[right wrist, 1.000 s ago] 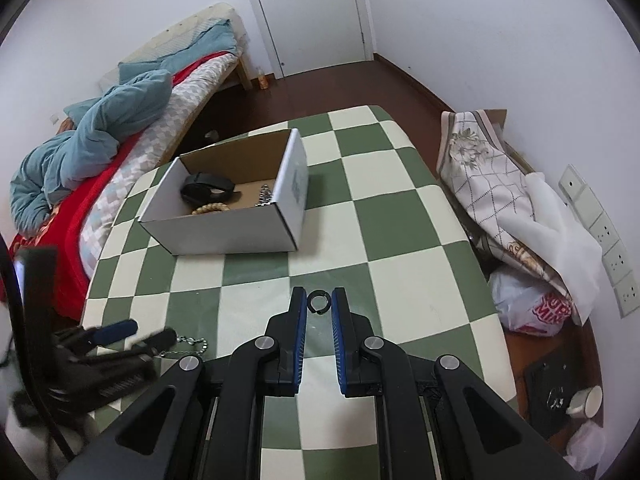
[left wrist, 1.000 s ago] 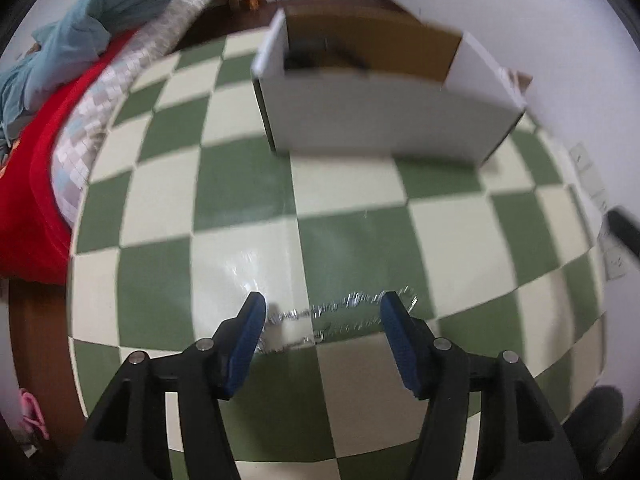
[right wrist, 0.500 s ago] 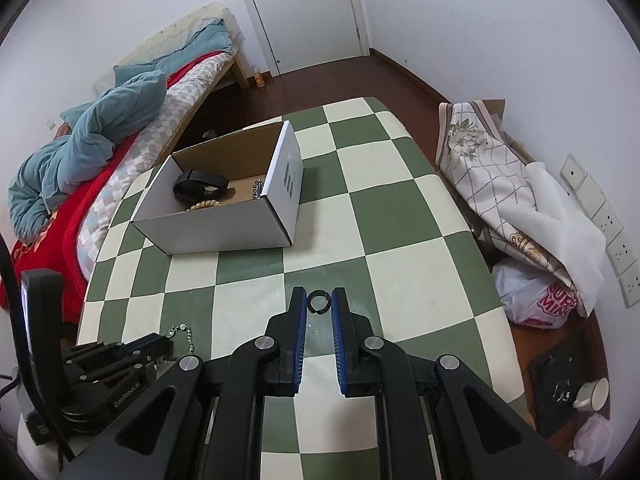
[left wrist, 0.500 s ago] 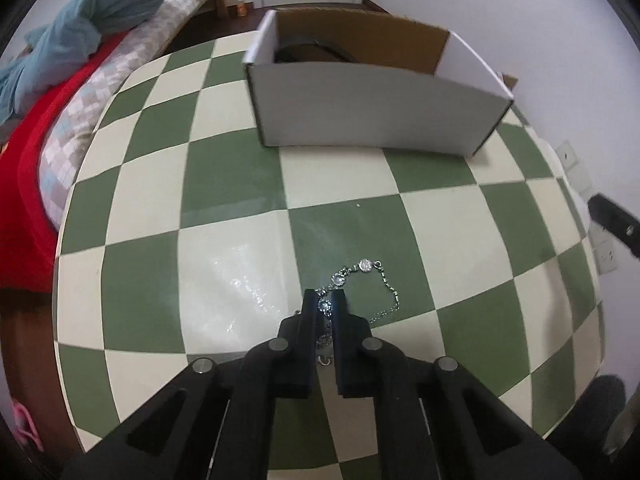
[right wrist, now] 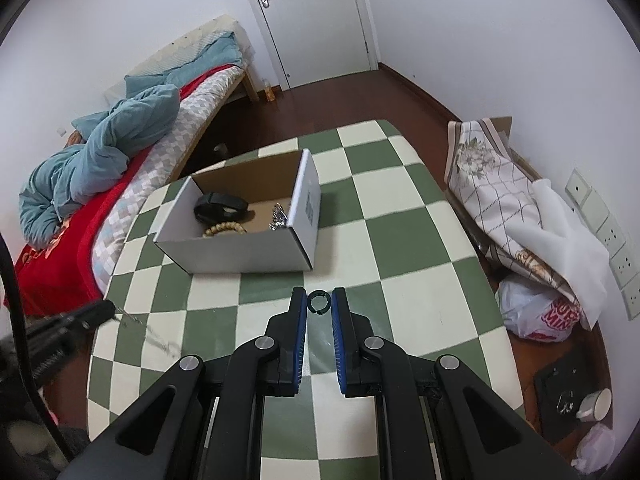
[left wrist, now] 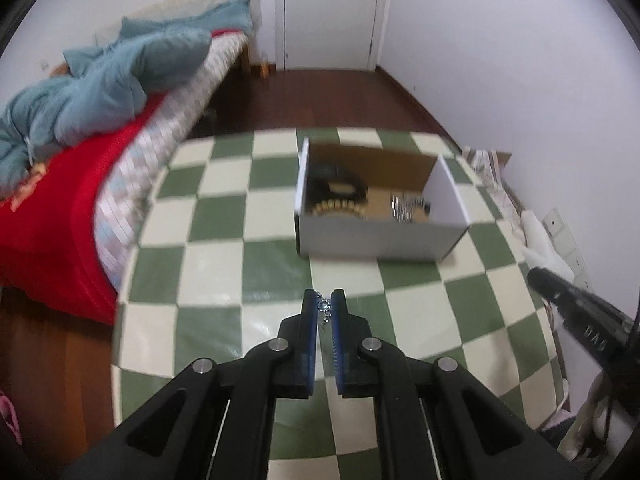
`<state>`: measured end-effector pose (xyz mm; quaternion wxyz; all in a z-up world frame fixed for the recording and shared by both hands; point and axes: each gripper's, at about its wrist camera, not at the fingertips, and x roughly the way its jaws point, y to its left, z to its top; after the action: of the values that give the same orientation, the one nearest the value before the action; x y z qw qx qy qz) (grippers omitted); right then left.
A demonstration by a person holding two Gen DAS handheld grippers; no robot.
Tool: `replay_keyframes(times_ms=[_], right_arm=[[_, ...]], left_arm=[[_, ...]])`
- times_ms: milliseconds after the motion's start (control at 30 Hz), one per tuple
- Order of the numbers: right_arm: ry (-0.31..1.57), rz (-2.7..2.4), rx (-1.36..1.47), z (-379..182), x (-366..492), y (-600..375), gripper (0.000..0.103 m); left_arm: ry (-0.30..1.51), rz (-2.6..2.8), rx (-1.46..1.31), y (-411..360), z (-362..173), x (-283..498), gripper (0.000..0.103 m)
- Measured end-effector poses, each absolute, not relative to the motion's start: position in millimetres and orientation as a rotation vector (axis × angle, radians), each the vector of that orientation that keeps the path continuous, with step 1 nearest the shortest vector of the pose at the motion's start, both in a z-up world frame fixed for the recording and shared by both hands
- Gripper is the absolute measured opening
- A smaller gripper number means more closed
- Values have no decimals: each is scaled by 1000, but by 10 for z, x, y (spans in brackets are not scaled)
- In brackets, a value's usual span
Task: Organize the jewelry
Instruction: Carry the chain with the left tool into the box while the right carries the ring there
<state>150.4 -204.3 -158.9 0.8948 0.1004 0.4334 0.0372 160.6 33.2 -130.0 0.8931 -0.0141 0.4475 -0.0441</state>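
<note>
Left gripper (left wrist: 324, 305) clamped on silver chain bracelet (left wrist: 323, 307), lifted over checkered table (left wrist: 224, 240); right gripper (right wrist: 319, 304) pinching small dark ring (right wrist: 319, 304). Mid-carry, probably; next, over open cardboard box (right wrist: 256, 252) and release inside.

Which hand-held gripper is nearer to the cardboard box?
Right, though only by a little. The right hand-held gripper sits just before the cardboard box; the left hand-held gripper is farther back, off its left front corner.

Green-and-cream checkered table (right wrist: 404, 236), bed with red cover (right wrist: 52, 264), blue blanket (right wrist: 100, 160), white door (right wrist: 312, 20), possibly a mug (right wrist: 596, 402) on floor
</note>
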Motion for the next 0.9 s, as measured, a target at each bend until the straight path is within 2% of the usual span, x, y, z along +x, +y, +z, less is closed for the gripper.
replay_keyframes(times_ms=[300, 567, 900], right_arm=[[858, 95, 180, -1282, 1642, -1849, 13], [828, 74, 160, -1035, 2101, -1766, 13], [837, 103, 99, -1074, 2881, -1592, 13]], left_arm=[[860, -74, -34, 252, -905, 1816, 4], [824, -112, -25, 114, -616, 2287, 4], [847, -145, -58, 57, -664, 3036, 4]])
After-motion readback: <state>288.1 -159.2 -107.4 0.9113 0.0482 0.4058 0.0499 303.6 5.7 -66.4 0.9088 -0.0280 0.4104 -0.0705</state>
